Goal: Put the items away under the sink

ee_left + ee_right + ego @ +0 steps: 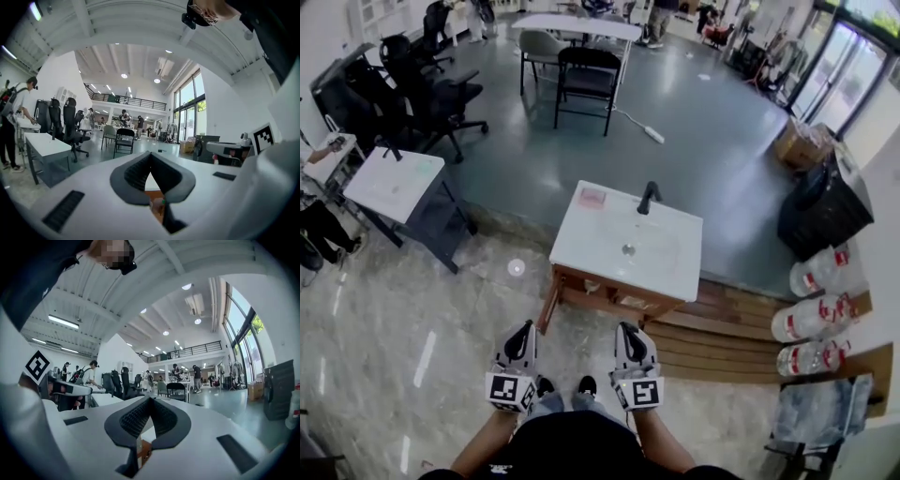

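A white sink top (591, 246) with a black faucet (649, 197) stands on a wooden frame (581, 289) in the middle of the head view. No loose items show on it or around it. The space under it is hidden from here. My left gripper (523, 330) and right gripper (627, 332) hang side by side close to my body, short of the sink's near edge. In the left gripper view the left gripper's (150, 157) dark pads meet at the tip with nothing between them. The right gripper (149, 401) looks the same in its own view.
Wooden slats (722, 342) lie right of the sink, with large water jugs (814, 317) and a black bin (825, 211) beyond. A white desk (394, 183) and office chairs (422, 89) stand at left. A black chair (586, 80) is farther back. People stand in the distance.
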Demonstrator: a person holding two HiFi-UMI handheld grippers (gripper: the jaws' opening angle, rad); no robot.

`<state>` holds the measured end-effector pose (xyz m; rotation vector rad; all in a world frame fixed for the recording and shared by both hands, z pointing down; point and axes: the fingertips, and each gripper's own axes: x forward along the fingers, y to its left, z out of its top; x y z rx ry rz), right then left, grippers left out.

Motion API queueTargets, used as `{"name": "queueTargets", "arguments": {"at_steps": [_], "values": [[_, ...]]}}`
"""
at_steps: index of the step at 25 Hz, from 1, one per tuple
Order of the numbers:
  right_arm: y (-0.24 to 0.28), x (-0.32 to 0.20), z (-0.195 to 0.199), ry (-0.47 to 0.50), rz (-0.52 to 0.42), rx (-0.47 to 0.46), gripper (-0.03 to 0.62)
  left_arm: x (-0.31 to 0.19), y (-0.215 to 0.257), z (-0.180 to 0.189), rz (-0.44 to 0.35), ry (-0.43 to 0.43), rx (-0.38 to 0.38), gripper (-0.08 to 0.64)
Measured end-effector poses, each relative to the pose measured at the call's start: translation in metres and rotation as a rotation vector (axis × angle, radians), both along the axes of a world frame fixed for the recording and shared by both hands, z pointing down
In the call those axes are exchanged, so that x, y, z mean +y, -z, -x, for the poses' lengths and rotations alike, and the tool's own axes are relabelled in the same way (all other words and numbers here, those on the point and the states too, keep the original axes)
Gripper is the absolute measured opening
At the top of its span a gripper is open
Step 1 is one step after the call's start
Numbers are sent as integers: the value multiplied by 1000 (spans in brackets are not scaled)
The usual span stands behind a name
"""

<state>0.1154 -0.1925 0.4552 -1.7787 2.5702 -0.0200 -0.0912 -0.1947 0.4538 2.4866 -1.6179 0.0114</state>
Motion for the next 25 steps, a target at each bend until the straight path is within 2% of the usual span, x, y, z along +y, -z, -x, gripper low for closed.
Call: {"name": "queueTargets", "arguments": {"at_steps": [3, 6, 9, 15, 21, 25], "values": [[51, 23, -8, -10, -107, -22, 11, 20, 35, 15, -50, 28, 1, 5], [81, 36, -15, -33, -184, 0, 11, 34, 59, 35, -96, 72, -33, 6], [82, 40, -20, -54, -171, 5, 11, 42, 65, 50, -111, 104, -51, 6], [77, 45, -25, -79, -160, 5, 11, 45, 60, 52, -74, 94, -26, 5], [84, 44, -33, -97, -168, -38, 11, 42, 70, 44, -127, 71, -29, 5], [84, 44, -35, -108, -173, -27, 11, 40, 71, 42, -132, 64, -34, 5]]}}
